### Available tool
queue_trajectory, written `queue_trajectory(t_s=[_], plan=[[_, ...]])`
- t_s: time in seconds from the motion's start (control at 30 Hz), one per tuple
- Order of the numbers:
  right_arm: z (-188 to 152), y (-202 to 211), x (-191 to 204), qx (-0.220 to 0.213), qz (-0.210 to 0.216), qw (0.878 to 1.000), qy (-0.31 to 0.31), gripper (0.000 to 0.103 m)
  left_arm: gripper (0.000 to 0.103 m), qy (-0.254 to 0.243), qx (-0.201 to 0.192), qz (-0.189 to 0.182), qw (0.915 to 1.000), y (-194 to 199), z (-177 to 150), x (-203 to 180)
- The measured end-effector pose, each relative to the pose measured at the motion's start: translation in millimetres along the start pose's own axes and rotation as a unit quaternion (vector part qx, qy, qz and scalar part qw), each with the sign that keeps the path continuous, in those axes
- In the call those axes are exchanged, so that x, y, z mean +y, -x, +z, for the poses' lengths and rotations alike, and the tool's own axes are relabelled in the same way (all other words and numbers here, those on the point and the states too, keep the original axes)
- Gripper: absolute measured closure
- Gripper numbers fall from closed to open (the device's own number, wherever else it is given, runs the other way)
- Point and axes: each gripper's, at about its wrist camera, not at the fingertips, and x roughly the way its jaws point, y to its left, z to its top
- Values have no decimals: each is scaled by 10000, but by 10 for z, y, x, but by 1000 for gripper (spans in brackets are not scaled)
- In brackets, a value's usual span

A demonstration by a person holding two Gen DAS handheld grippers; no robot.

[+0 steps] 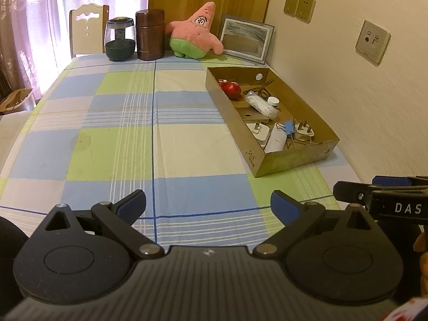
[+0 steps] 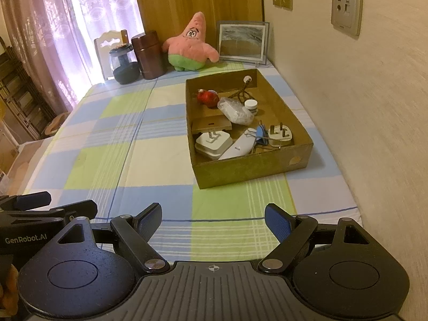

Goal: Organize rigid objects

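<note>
Right wrist view, starting closest: the right gripper (image 2: 213, 223) has its blue pads spread wide with nothing between them, just hovering over the checked tablecloth (image 2: 112, 144). Same deal for the left gripper (image 1: 208, 208) in its own camera, fingers apart and empty.

Next thing out is the cardboard box (image 2: 251, 172), ahead and a bit to the right of the right gripper, sitting close to the wall. Its long axis runs away from the grippers, toward the far end of the table. Everything loose seems to be in there already: white adapters (image 2: 212, 143), a white plug (image 2: 279, 135), a blue binder clip (image 2: 260, 133), a red toy (image 2: 208, 97), a small white jar (image 2: 251, 105).

From the left gripper the box (image 1: 291, 160) lies way off to the right, so I'd say the right hand is the nearer one for anything box-related.

Far end: plush starfish (image 2: 191, 45), brown canister (image 2: 148, 54), glass jar (image 2: 124, 65), picture frame (image 2: 242, 41).
</note>
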Motion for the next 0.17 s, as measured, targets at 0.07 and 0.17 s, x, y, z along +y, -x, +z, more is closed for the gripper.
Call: queue_trajectory(t_s=[0.07,0.17], plan=[[0,-2,0,-1,-3,10000,-3,22,5,43,-9,-2,10000,2,-1,12],[-2,-5,-1,0,-8,10000,-5,22,5,45,-37,3,10000,5,-4,19]])
